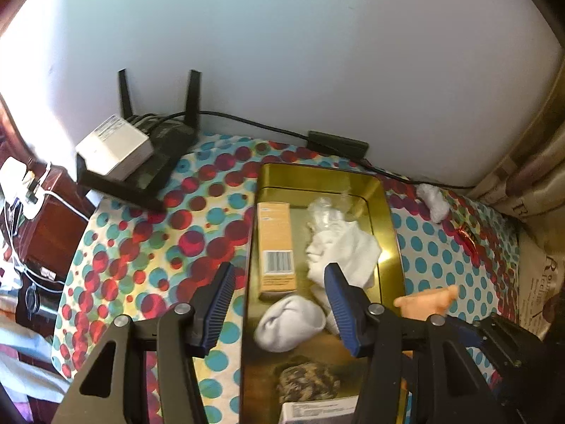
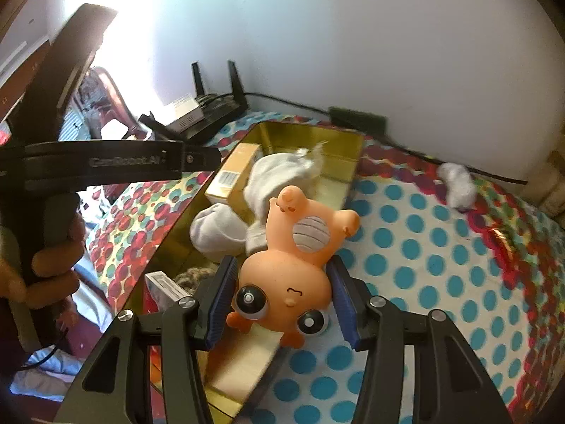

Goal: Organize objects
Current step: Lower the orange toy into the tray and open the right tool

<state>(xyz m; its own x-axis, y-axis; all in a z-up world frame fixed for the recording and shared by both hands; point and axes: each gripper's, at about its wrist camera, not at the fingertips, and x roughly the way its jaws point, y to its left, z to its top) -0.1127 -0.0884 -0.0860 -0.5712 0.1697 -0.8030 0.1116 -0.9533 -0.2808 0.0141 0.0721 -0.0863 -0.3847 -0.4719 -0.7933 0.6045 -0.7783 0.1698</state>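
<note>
Tray: gold metal tray point(image 2: 348, 157), rectangular, shiny walls, long axis running away from the cameras toward the wall; sits on the polka-dot cloth point(image 2: 416, 254).
Tray contents: tan carton point(image 1: 274, 247) with a barcode, lying flat along the tray's left wall; crumpled white cloth point(image 1: 340, 247) beside it at mid-tray; rolled white sock point(image 1: 289, 323) nearer than the carton; brown knitted ball point(image 1: 307, 381) nearer still; white box point(image 1: 314, 411) at the tray's near end, partly cut off.
Toy: orange rubber figure point(image 2: 293, 275), smooth, rounded, big glossy eyes, ribbed grey belly patch; upside down, head toward the camera, feet toward the far end of the tray; long axis roughly along the tray; over the tray's right wall.
Right gripper: right gripper point(image 2: 282, 304) clamped on the toy's head, blue ribbed pads pressing both sides.
Left gripper: left gripper point(image 1: 279, 304) jaws partly apart, nothing between them; over the tray's near left part, straddling its left wall.
Left hand: hand point(image 2: 53, 268) wrapped round the left gripper's handle, left of the tray.
Outside tray: white wad point(image 2: 457, 185) on the cloth right of the tray's far end; black router point(image 1: 155, 155) with upright antennas and a white box on top, left of the tray's far end; black cable point(image 1: 254, 123) along the wall behind the tray.
</note>
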